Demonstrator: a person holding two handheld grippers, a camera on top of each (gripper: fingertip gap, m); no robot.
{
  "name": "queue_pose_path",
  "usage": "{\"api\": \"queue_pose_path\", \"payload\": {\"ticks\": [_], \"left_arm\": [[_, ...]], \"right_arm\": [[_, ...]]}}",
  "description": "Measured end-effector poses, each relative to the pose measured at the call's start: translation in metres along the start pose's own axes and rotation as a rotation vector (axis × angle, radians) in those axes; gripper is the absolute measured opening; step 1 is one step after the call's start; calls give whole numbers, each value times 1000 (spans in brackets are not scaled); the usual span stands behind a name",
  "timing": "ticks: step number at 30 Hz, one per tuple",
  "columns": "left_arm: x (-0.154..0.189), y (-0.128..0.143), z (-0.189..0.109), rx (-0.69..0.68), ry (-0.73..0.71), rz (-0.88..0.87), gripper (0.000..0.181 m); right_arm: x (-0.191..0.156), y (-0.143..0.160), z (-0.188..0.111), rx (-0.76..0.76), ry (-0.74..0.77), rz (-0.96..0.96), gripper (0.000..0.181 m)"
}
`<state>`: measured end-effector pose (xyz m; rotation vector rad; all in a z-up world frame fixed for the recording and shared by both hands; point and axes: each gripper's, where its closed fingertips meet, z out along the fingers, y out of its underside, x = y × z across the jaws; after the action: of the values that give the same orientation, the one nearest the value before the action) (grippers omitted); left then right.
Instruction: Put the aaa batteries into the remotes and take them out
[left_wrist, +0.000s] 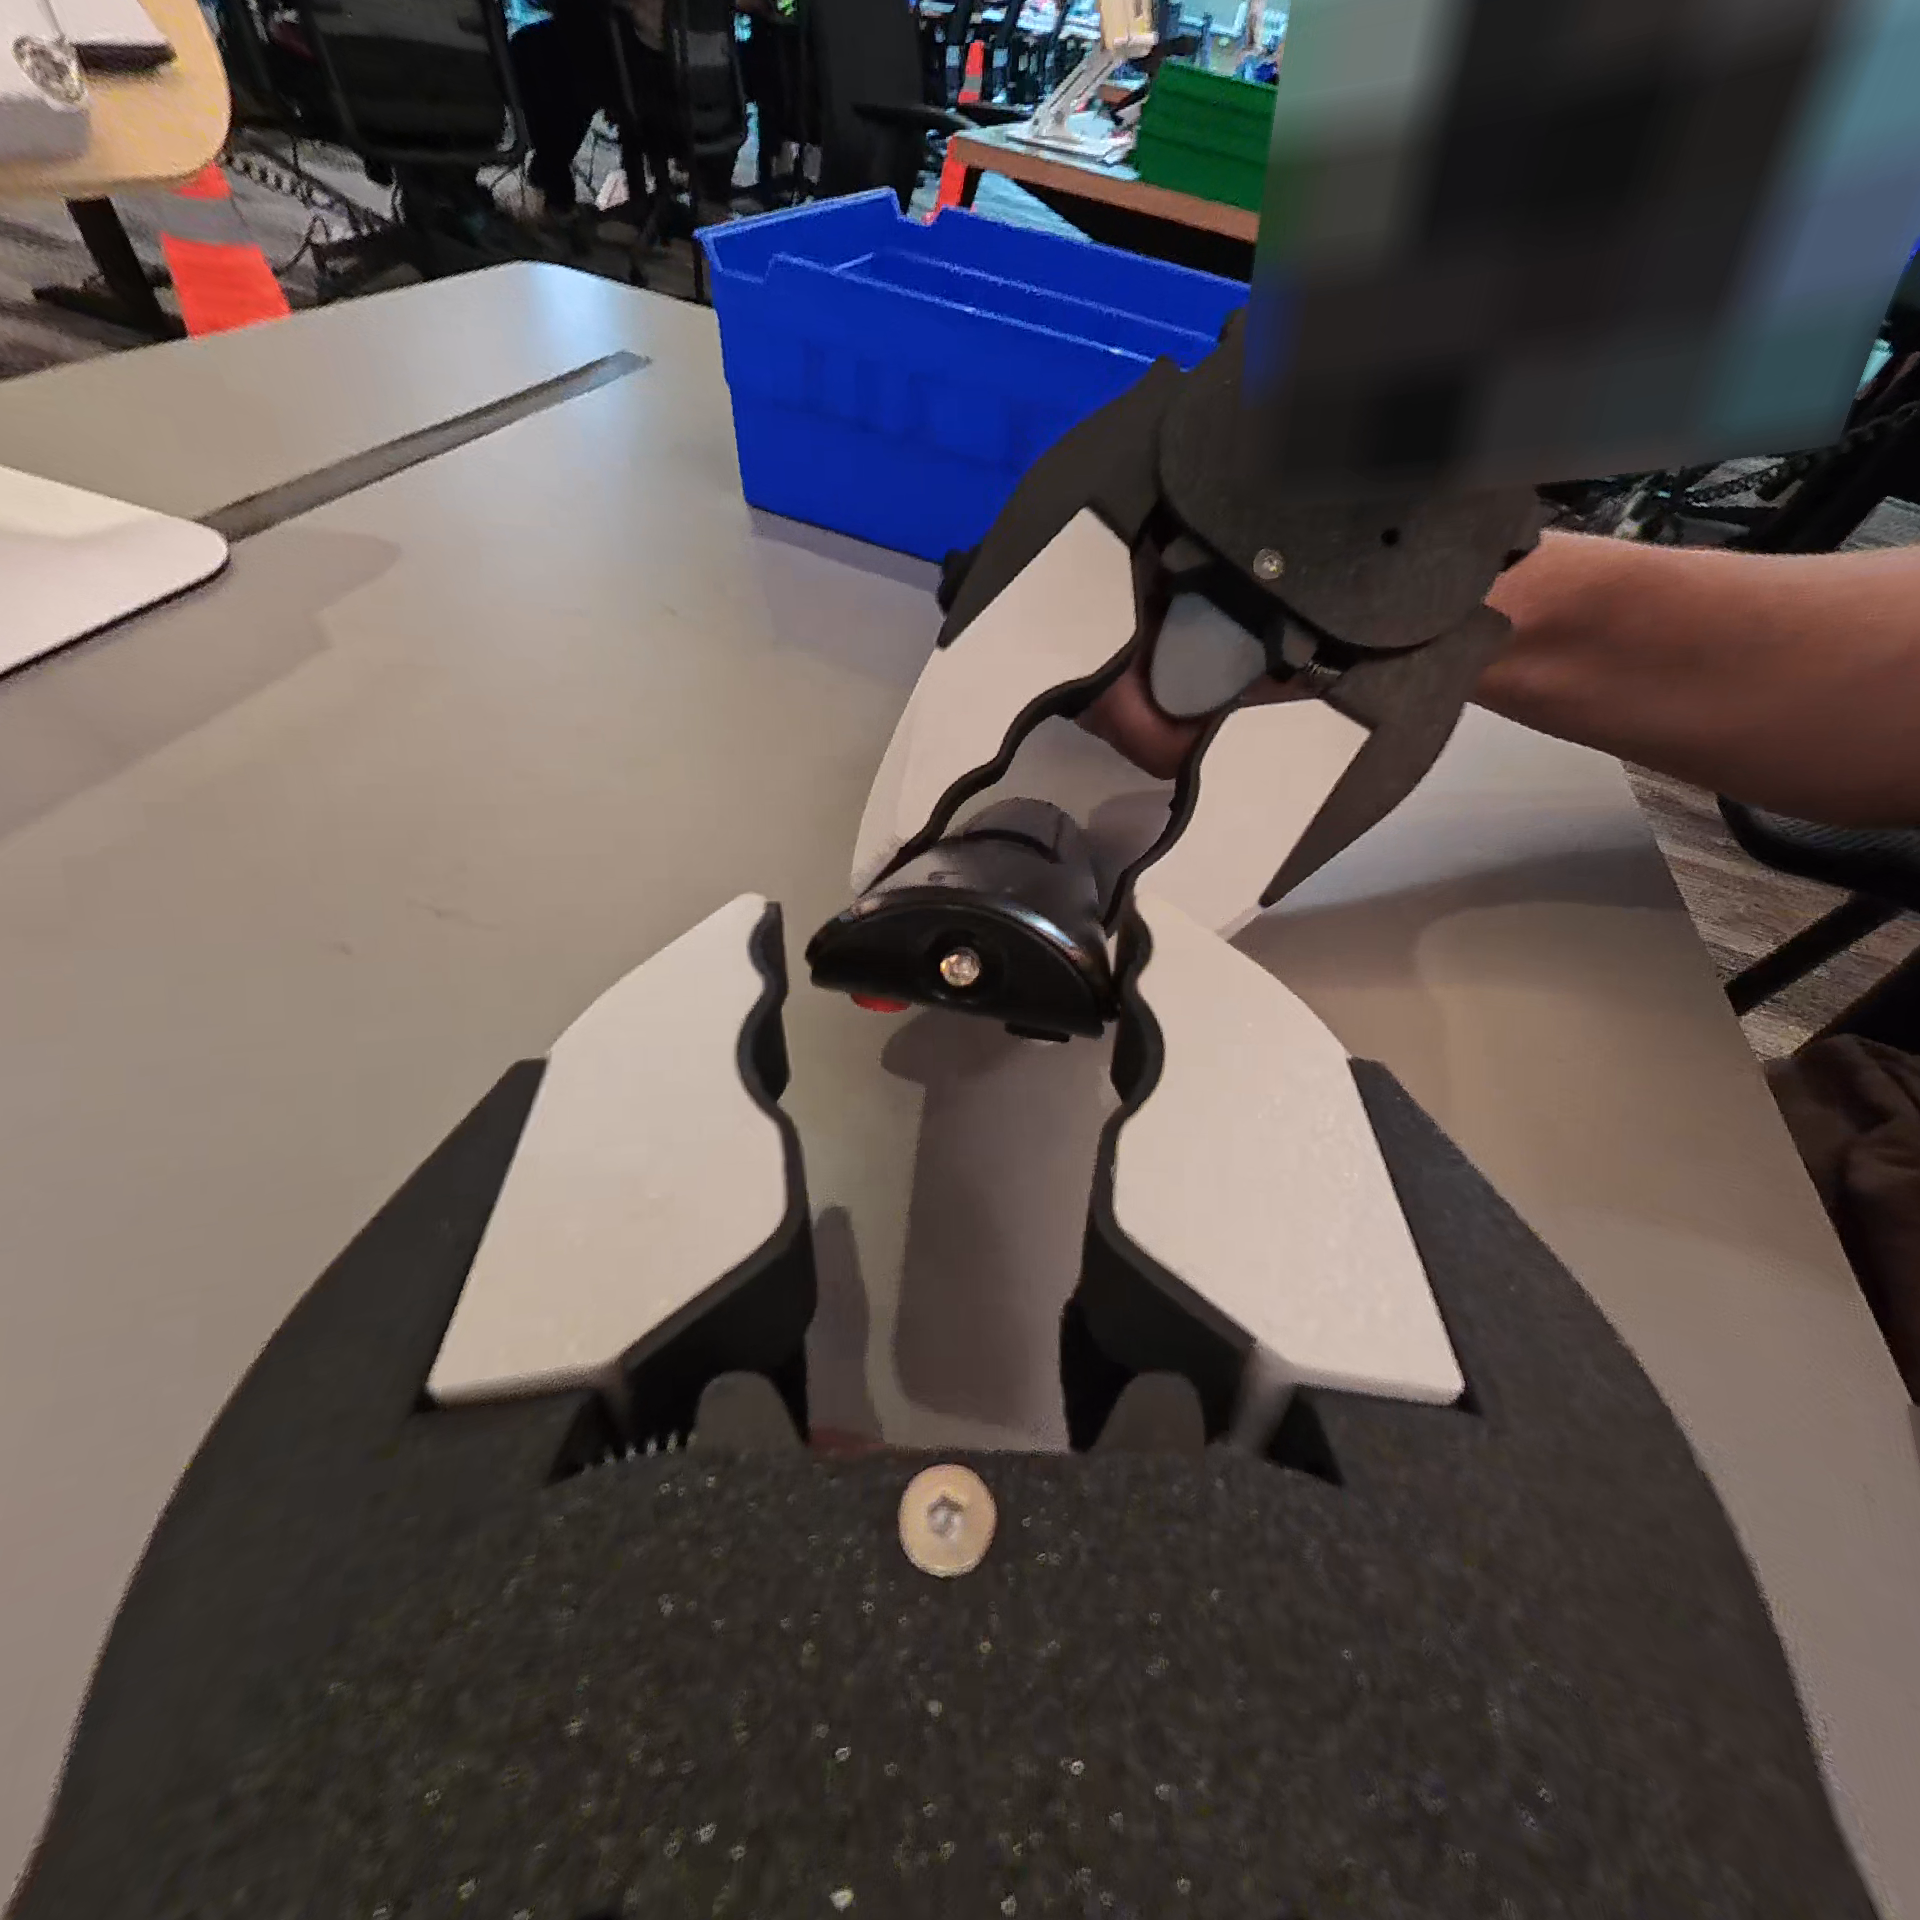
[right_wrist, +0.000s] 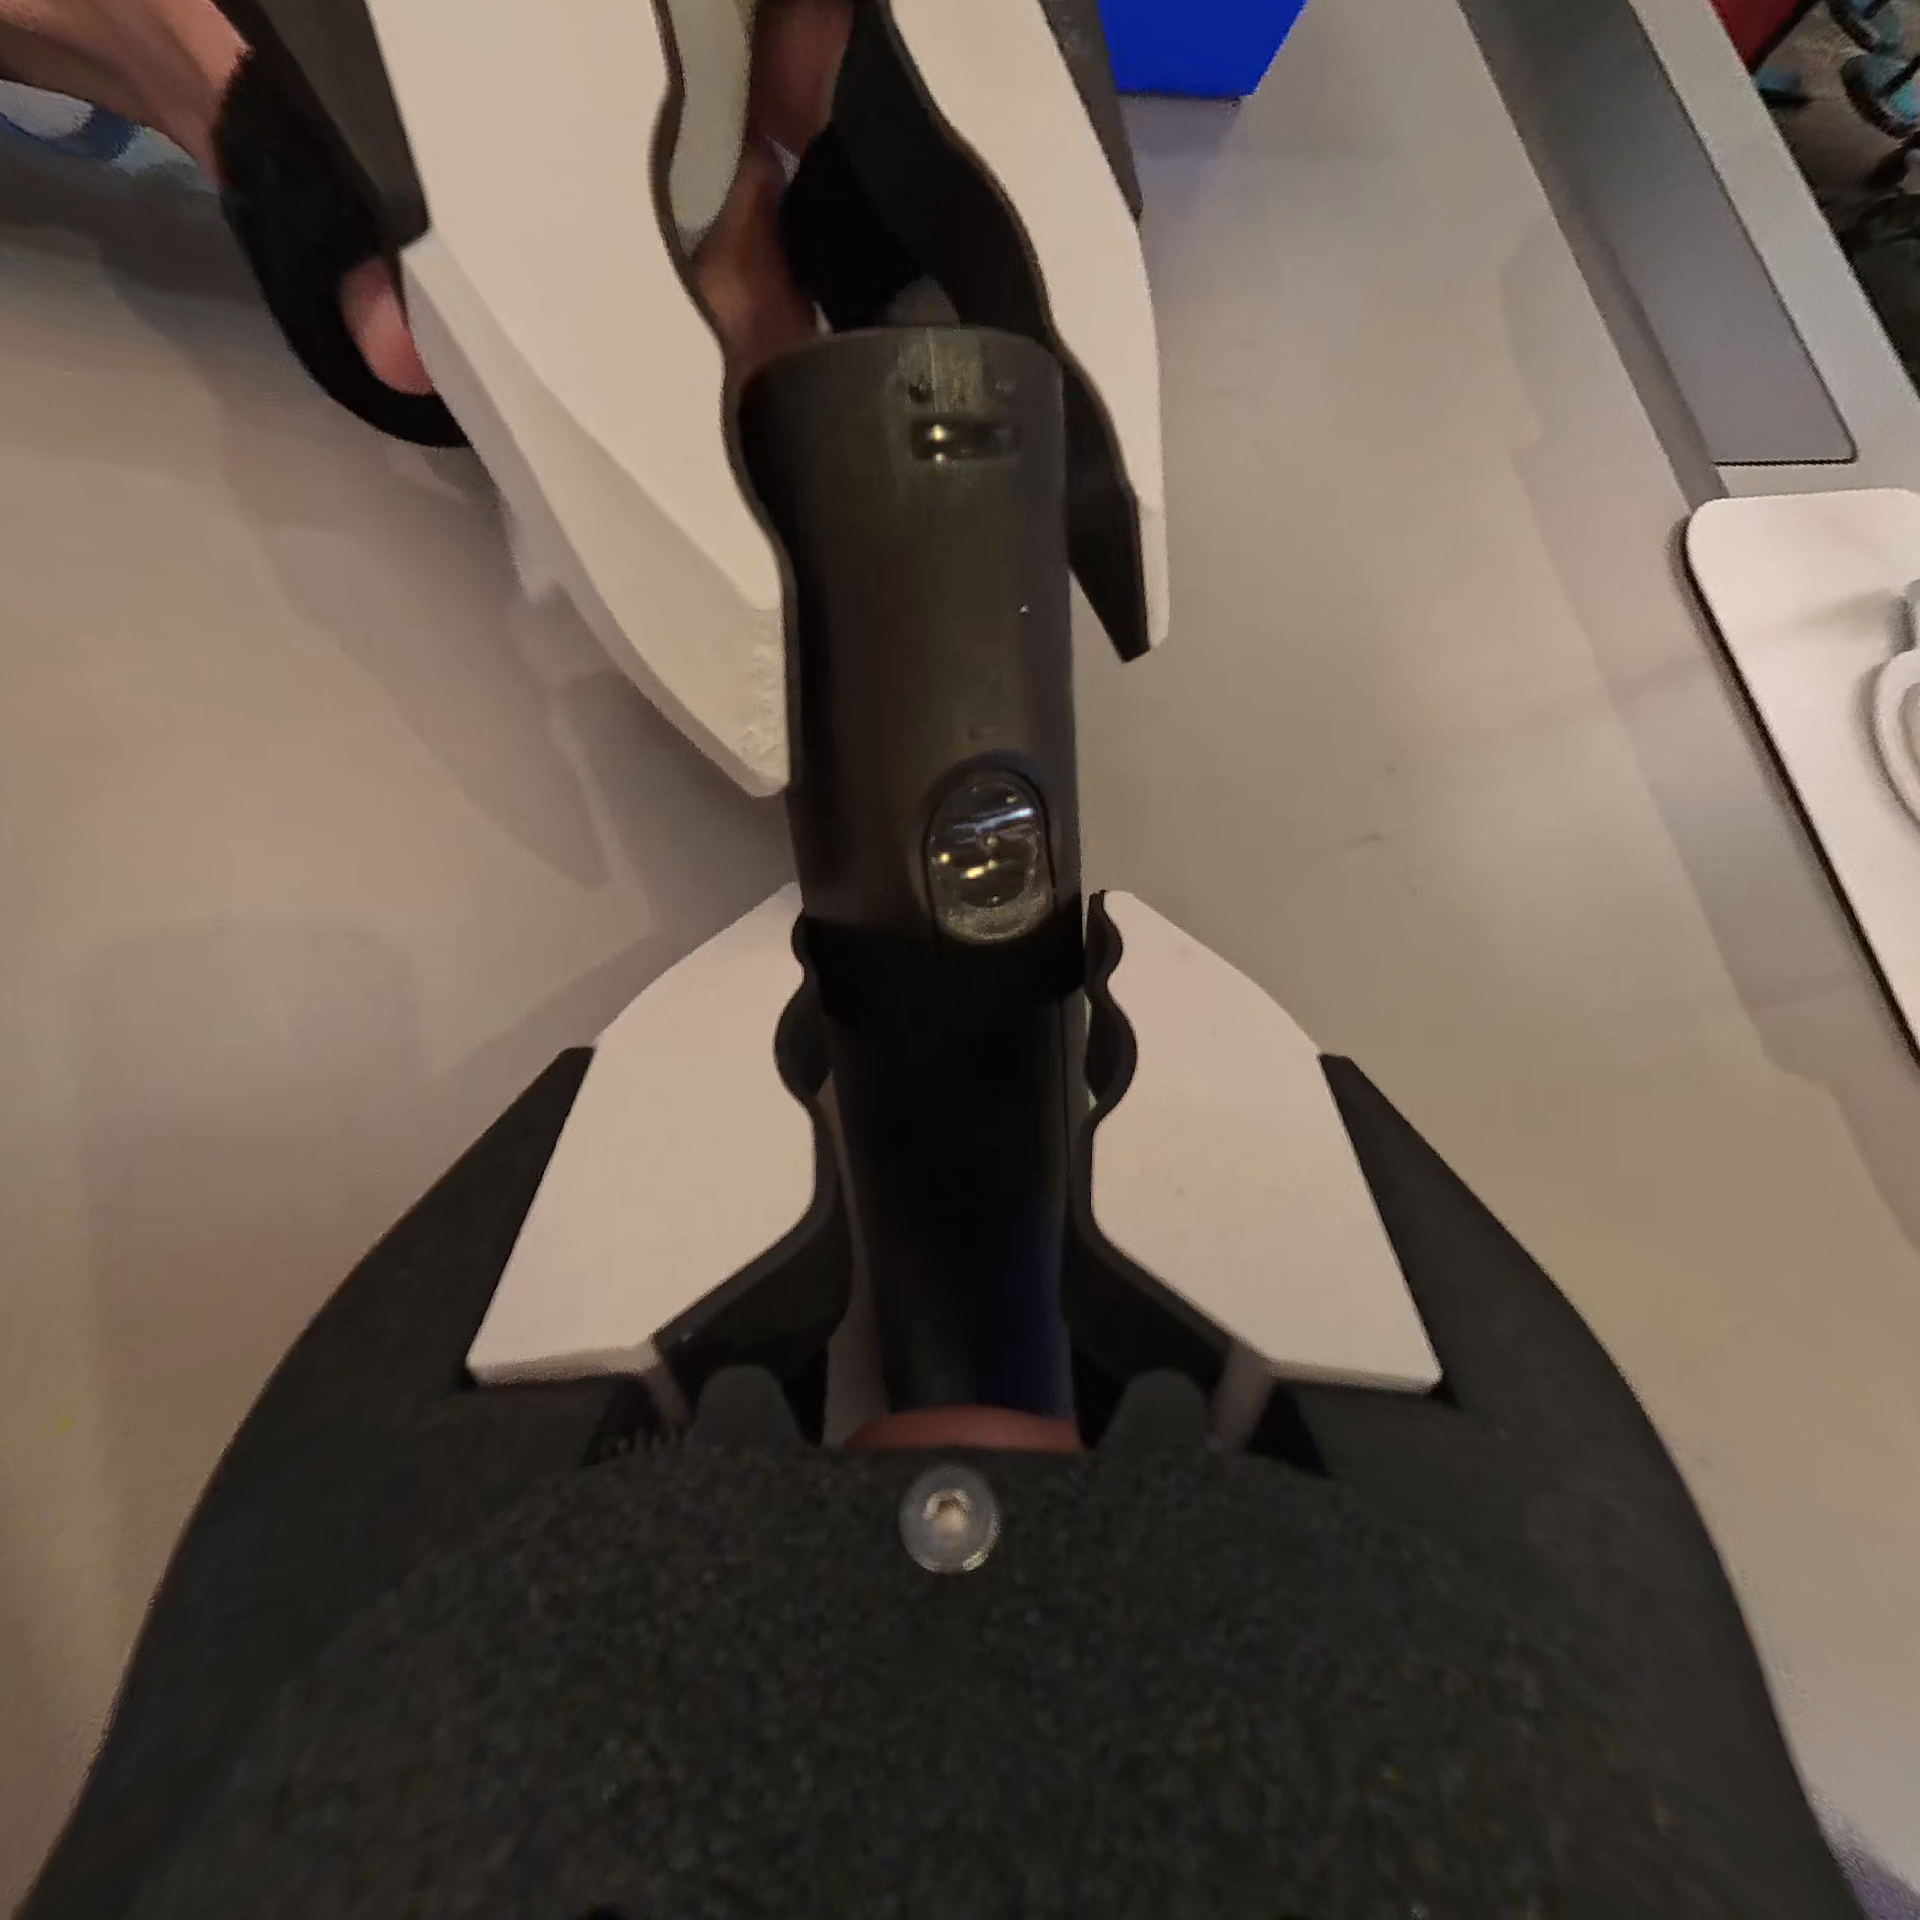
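A black remote (left_wrist: 966, 925) hangs above the grey table (left_wrist: 364, 883). My right gripper (left_wrist: 1023, 868) reaches in from the upper right and is shut on its body. In the right wrist view the remote (right_wrist: 914, 644) runs forward between my right gripper's fingers (right_wrist: 951, 971), with its back side showing. My left gripper (left_wrist: 951, 925) is open, with its fingers on either side of the remote's near end. It also shows at the top of the right wrist view (right_wrist: 951, 707), straddling the remote's far end. I see no batteries.
A blue bin (left_wrist: 935, 353) stands at the back of the table. A white flat pad (left_wrist: 83, 561) lies at the left edge and also shows in the right wrist view (right_wrist: 1808, 665). A dark slot (left_wrist: 416, 436) runs across the tabletop. A person's arm (left_wrist: 1683, 665) holds the right gripper. One gripper's finger ends stand about 4 centimetres off the other's.
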<state>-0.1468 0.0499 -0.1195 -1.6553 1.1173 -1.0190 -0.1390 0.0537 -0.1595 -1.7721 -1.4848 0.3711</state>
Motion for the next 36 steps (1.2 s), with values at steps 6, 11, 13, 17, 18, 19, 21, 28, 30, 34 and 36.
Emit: {"api": "queue_pose_path", "payload": {"ticks": [6,11,13,17,18,19,21,28,30,34,36], "left_arm": [[4,-10,1,62,48,63,54],[0,-17,6,98,51,70,55],[-2,-16,7,85,71,58,54],[-3,-8,10,22,83,104,53],[-4,-6,12,3,74,126,53],[-5,-4,13,-9,73,139,53],[-6,-4,13,-10,80,129,53],[-6,-5,12,-5,109,101,53],[-6,-5,11,-2,111,97,53],[-6,-4,11,-9,108,105,53],[-6,-3,12,-20,106,110,53]], "right_arm": [[1,-5,-3,56,-69,52,46],[6,-8,-5,92,-91,96,46],[7,-7,-5,85,-83,92,46],[8,-3,-11,84,-71,60,48],[9,-3,-18,98,-83,75,49],[10,-5,-26,119,-106,106,47],[21,-16,-45,208,-123,218,34],[22,-23,-33,260,-228,355,0],[20,-26,-29,272,-260,376,0],[18,-24,-28,256,-261,343,0],[18,-23,-28,242,-244,320,0]]}}
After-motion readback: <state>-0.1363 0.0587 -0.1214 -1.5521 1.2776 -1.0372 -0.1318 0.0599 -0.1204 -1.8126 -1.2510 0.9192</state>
